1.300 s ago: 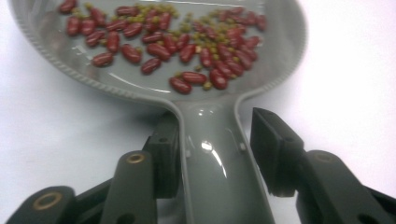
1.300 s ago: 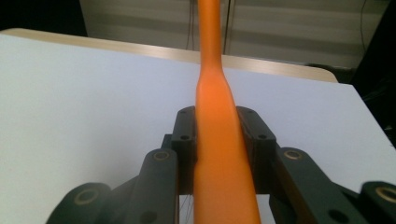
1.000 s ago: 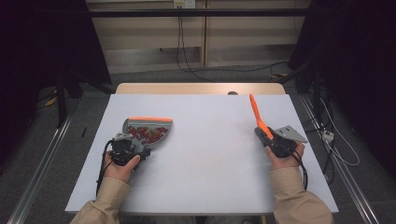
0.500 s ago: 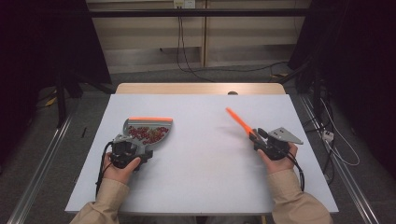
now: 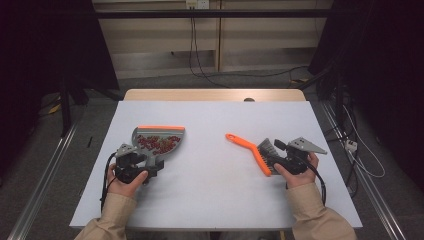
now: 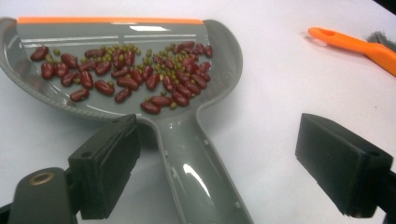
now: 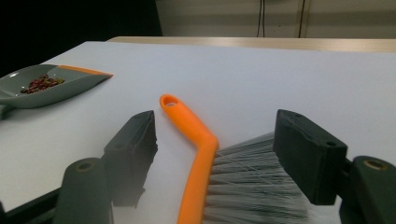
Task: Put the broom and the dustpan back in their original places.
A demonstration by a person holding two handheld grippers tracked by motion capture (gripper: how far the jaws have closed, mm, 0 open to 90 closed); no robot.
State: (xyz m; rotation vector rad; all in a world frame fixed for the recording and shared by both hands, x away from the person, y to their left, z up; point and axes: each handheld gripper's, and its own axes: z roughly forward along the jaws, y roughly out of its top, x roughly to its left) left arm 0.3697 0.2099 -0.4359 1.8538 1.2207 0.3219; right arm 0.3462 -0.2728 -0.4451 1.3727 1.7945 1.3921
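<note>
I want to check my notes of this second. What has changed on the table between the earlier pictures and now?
The brush went from upright in the right gripper to lying flat on the table, handle pointing left. Both grippers' jaws have just been opening: the brush and the dustpan lie between open jaws, let go. The dustpan with its beans and the left gripper stayed in place.

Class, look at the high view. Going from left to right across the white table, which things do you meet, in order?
Left black tool → grey plastic dustpan with an orange lip, holding red beans → orange-handled brush with grey bristles → right black tool.
</note>
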